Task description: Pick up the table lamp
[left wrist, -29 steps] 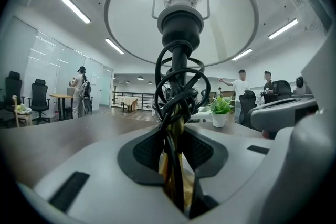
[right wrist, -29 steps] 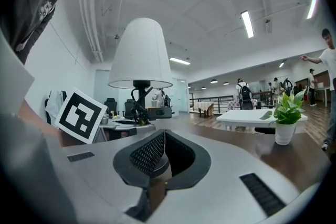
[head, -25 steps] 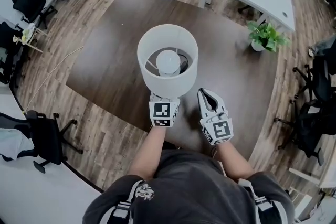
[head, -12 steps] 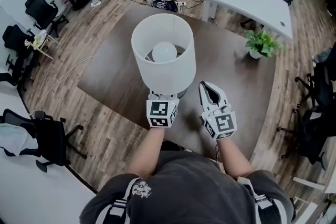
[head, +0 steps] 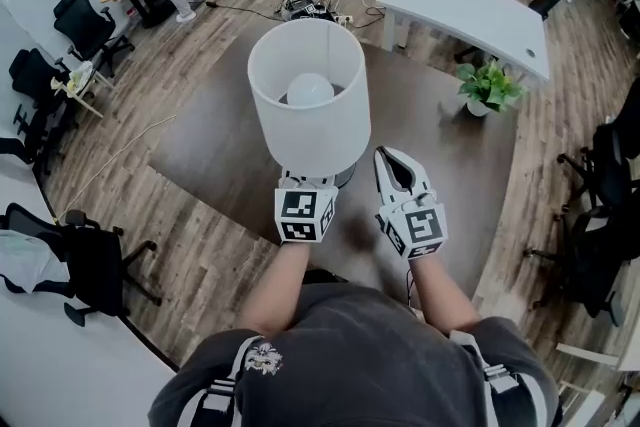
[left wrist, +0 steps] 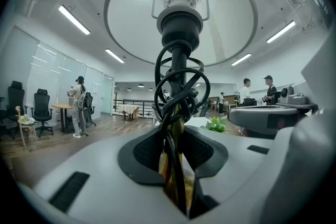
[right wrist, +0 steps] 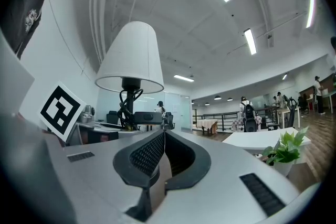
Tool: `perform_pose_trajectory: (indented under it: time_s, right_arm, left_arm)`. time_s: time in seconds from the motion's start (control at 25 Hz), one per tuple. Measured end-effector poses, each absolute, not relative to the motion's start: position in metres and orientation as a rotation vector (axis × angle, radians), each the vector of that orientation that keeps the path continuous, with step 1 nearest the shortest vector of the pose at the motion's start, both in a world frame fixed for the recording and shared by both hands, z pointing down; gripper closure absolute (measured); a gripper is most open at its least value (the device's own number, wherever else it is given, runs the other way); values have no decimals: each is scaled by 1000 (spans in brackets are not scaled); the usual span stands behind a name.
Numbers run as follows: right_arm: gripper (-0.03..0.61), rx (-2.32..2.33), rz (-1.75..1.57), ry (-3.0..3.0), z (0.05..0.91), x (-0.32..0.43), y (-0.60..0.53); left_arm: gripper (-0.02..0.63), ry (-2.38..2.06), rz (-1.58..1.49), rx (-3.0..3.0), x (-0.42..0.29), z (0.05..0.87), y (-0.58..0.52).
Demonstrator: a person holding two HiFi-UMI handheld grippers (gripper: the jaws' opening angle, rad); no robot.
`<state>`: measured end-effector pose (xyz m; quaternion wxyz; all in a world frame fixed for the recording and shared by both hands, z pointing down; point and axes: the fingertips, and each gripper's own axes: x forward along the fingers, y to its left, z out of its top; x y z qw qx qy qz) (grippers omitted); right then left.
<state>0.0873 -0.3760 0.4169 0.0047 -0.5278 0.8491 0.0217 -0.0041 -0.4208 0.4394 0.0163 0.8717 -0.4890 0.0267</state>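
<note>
From the head view, we see the table lamp mostly as its white shade, which hides the stem, nearly all of the base and the tips of the left gripper. So from there we cannot tell whether the base is clear of the dark bench.

The left gripper view shows what the shade covers. Its jaws are clamped on the gold stem, with the black cord coiled round it below the socket.

The right gripper is just beside the lamp, not touching it. Its own view shows the jaws closed together with nothing between them. There the lamp's base is cut off behind the gripper body, and a potted plant stands to the right.
</note>
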Motion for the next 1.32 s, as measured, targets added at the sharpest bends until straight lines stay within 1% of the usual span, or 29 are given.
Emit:
perform_pose_trajectory:
  time_s: [0.6,1.32]
  right_arm:
    - [554,-1707,122,2645,409,100,-375]
    - [554,-1704,142,2662,415,88,-371]
  left_arm:
    - [512,-1550,75,2699,-4,441,-412]
    - [514,-1569,62,2688,-18,444,-407]
